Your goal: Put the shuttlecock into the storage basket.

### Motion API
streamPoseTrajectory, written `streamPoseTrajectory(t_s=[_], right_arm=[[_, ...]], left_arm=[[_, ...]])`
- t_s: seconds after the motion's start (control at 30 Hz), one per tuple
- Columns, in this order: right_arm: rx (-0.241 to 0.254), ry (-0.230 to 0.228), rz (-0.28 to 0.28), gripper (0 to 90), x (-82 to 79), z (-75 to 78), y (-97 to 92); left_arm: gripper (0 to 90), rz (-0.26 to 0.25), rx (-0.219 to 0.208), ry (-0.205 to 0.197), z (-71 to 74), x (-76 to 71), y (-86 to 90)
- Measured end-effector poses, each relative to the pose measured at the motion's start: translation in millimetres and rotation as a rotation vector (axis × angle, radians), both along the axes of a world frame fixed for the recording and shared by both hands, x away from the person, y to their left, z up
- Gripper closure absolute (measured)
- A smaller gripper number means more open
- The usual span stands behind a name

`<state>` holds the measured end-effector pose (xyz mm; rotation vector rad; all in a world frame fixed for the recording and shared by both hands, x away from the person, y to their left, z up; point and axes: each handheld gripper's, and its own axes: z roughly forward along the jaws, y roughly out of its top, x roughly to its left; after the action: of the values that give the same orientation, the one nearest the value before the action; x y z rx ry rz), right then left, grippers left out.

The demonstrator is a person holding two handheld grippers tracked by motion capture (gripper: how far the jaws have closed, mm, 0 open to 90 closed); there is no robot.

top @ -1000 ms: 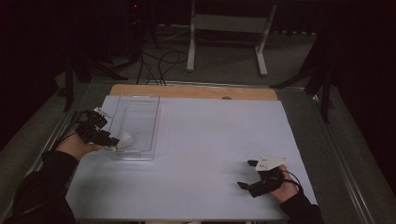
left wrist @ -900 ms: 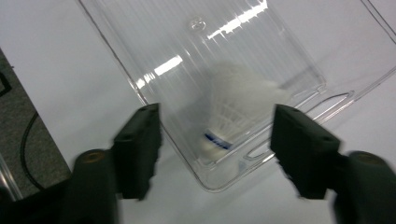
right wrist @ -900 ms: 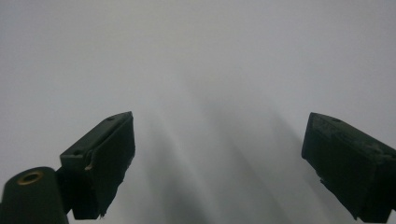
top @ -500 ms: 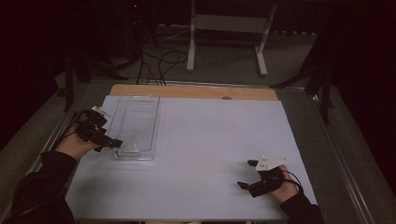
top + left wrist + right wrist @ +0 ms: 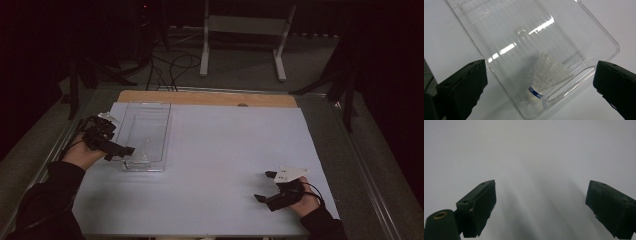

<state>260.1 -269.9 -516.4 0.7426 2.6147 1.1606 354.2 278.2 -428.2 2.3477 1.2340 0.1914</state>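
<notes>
At the 9 o'clock side of the worktop [image 5: 210, 150], the left gripper [image 5: 131, 152] hangs by the near left corner of the clear plastic tray [image 5: 150, 112], its jaws wide apart after just opening, with nothing pressed between them. In the left gripper view the shuttlecock [image 5: 544, 80] sits inside that tray [image 5: 599, 32], in the corner nearest the jaws, its cork base with the blue band towards the tray wall and its feather skirt fanning out towards the tray's middle; from the jaws it lies straight ahead at 12 o'clock, in the gap between them but beyond and below, touching neither. Its long axis appears tilted, running from the cork at about 7 o'clock to the feathers at about 1 o'clock in that view, roughly along the line the jaws point. I judge the drop as done, so the coming move for this hand is probably a withdrawal clear of the tray rim. Moving across to 4 o'clock, the right gripper [image 5: 269, 186] rests over bare worktop, well apart from the tray, jaws also wide with nothing between them, as the right gripper view [image 5: 541, 202] confirms. The left hand is by far the nearer to the shuttlecock.
</notes>
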Motion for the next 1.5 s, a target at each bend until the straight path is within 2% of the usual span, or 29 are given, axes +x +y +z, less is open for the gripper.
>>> streamPoseTrajectory(t_s=[0.17,0.4,0.53,0.73,0.9,1.17,1.27,1.4,1.5], right_arm=[[0.0,0.003,-0.001,9.6,0.2,-0.3,-0.2],[-0.001,0.004,-0.001,9.6,0.0,-0.2,-0.5],[-0.001,0.003,-0.002,9.6,0.5,-0.2,-0.4],[0.0,0.005,-0.003,9.6,0.3,-0.1,-1.0],[-0.001,0.004,-0.002,9.6,0.6,-0.3,-0.6],[0.001,0.003,-0.006,9.6,0.5,0.4,-0.7],[0.004,0.006,-0.007,9.6,0.4,0.1,-0.7],[0.001,0.005,-0.005,9.6,0.4,-0.4,-0.5],[0.002,0.006,-0.003,9.6,0.2,-0.3,0.2]], left_arm=[[0.0,-0.027,-0.014,-0.036,5.0,-1.7,-7.8],[0.0,-0.052,-0.016,-0.051,6.4,-2.2,-19.6],[0.0,-0.075,-0.032,-0.065,7.5,-1.9,-27.0],[0.0,-0.086,-0.039,-0.085,15.1,-3.0,-37.3],[0.0,-0.103,-0.064,-0.099,24.2,-3.5,-44.2],[0.0,-0.128,-0.114,-0.139,28.1,-3.3,-54.3],[0.0,-0.134,-0.125,-0.142,30.2,-3.8,-58.1],[0.0,-0.154,-0.131,-0.151,34.4,-5.4,-66.6],[0.0,-0.17,-0.12,-0.154,35.4,-6.6,-76.9]])
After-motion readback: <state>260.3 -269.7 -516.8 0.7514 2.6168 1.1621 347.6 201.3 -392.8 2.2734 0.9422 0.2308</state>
